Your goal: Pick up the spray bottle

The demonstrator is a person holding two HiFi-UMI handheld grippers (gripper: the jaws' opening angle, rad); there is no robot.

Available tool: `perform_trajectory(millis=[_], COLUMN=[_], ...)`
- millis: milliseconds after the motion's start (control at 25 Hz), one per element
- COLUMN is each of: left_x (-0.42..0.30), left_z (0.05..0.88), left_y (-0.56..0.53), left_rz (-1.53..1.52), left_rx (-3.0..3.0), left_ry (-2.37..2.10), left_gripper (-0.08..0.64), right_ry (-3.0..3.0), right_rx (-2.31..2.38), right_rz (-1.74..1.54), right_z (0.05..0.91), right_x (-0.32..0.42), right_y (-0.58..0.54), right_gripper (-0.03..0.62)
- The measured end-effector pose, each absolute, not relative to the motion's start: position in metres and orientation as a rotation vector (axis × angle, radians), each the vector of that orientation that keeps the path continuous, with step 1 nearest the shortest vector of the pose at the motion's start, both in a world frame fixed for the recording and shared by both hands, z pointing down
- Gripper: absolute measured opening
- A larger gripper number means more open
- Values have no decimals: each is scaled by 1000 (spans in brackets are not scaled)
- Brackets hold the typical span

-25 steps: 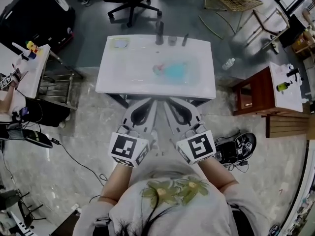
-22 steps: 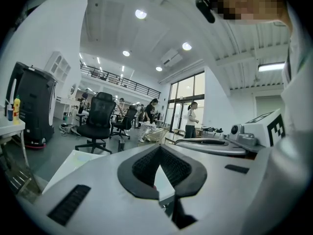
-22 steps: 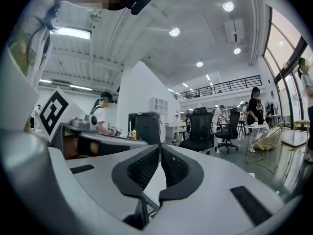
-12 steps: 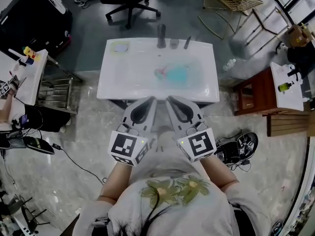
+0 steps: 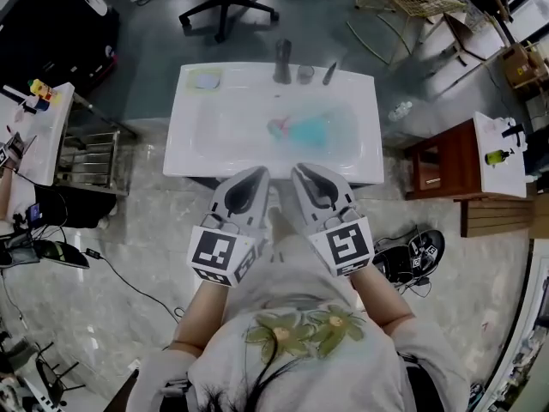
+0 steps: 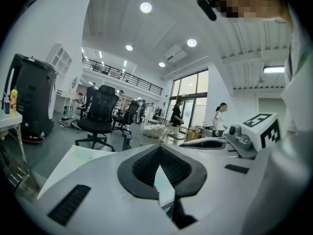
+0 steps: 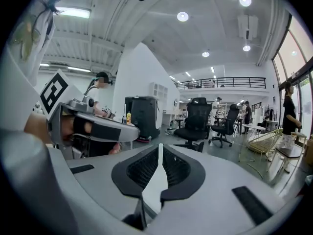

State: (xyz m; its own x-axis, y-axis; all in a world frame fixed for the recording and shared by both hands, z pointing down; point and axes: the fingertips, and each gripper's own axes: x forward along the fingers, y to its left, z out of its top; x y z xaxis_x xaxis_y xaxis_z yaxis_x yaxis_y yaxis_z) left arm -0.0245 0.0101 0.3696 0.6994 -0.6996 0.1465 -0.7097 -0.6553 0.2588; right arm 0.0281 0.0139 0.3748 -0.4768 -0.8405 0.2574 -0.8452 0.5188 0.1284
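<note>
**Spray bottle: not yet in hand**

**Item.** Bottle (image 5: 307,130), teal body with a reddish head. It lies on its side in the basin (image 5: 225,125) sunk into the white counter (image 5: 190,154).

**Left claw** (image 5: 256,175). Jaws together, nothing in them. It is held just short of the counter's near edge, well apart from the bottle.

**Right claw** (image 5: 302,172). Jaws together, nothing in them. It sits beside the left claw, equally far from the bottle.

**Nearby.** Tap (image 5: 281,58) at the far rim. Pale green pad (image 5: 207,78) at the far left corner.

**Hazards (judged).**
- Both claws are closed, so one must open before it reaches in, or it will only shove the bottle along the smooth basin.
- The bottle lies flat and rounded, so a pinch off its middle could roll it or squirt it free.
- The basin's wall may catch a claw that comes in low.
- A grip on the head could press the trigger.

**Writing.** No label or brand can be read on the bottle. The marker cubes (image 5: 221,256) carry black-and-white squares only, no words.
</note>
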Motion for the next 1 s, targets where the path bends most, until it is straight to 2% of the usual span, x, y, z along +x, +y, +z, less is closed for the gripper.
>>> perform_trajectory(millis=[560, 880, 1000], left_x=[-18, -17, -9], left_z=[384, 395, 400], left_y=[-53, -86, -93], left_rz=[73, 105, 152], left_rx=[2569, 2563, 2593], left_ry=[-1132, -1130, -1117], left_gripper=[8, 8, 8], right_ry=[-2323, -2258, -2217], right_rx=[1199, 1059, 1001], right_rz=[-113, -43, -40], right_z=[413, 449, 465], right_x=[35, 36, 40], right_y=[-42, -74, -83], right_gripper=[28, 31, 81])
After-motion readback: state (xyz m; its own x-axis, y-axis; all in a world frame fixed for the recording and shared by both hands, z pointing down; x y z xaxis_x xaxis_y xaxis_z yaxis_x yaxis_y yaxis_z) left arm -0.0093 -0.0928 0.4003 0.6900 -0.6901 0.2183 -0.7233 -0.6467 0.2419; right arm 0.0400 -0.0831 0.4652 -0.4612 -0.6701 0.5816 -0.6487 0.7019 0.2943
